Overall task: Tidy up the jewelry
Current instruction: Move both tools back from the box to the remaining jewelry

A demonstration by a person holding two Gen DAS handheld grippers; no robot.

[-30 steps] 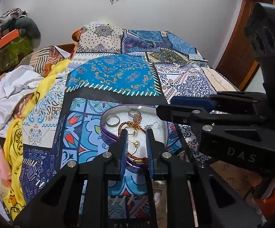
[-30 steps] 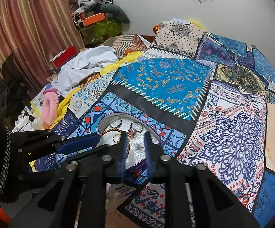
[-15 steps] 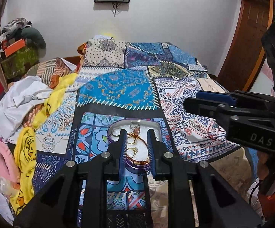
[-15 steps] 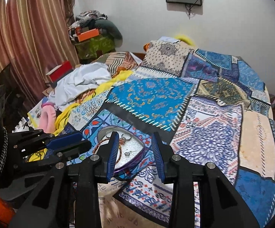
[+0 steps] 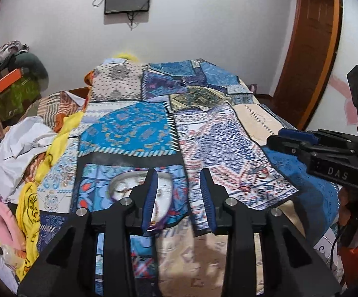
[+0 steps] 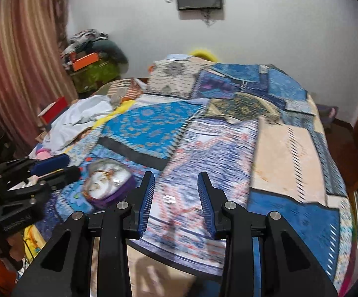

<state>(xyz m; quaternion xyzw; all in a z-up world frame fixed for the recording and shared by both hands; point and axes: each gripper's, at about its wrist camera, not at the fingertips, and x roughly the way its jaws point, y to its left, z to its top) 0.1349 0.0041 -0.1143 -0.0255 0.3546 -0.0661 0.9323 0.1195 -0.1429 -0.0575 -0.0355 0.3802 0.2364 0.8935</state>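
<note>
A round purple-rimmed tray (image 5: 131, 172) with gold bangles and rings, all blurred, lies on the patchwork bedspread (image 5: 134, 128). My left gripper (image 5: 179, 173) hovers just right of the tray, its jaws opening with nothing between them; its left finger covers part of the tray. My right gripper (image 6: 176, 175) stands open over bare cloth, well to the right of the tray (image 6: 109, 198). Between its fingers a small pale glinting speck (image 6: 169, 199) lies on the cloth, too blurred to name. Each gripper shows in the other's view: the right gripper (image 5: 281, 137) and the left gripper (image 6: 60, 167).
Crumpled white cloth (image 5: 20, 143), a yellow cloth (image 5: 28, 198) and a pink item (image 5: 3, 225) crowd the bed's left side. A striped curtain (image 6: 18, 74) and a heap of bags (image 6: 92, 61) stand behind. A wooden door (image 5: 307, 57) is at the right.
Both grippers have drawn back and up from the tray and their jaws have widened. The right one has swung to the right, so the tray now sits to its left.
</note>
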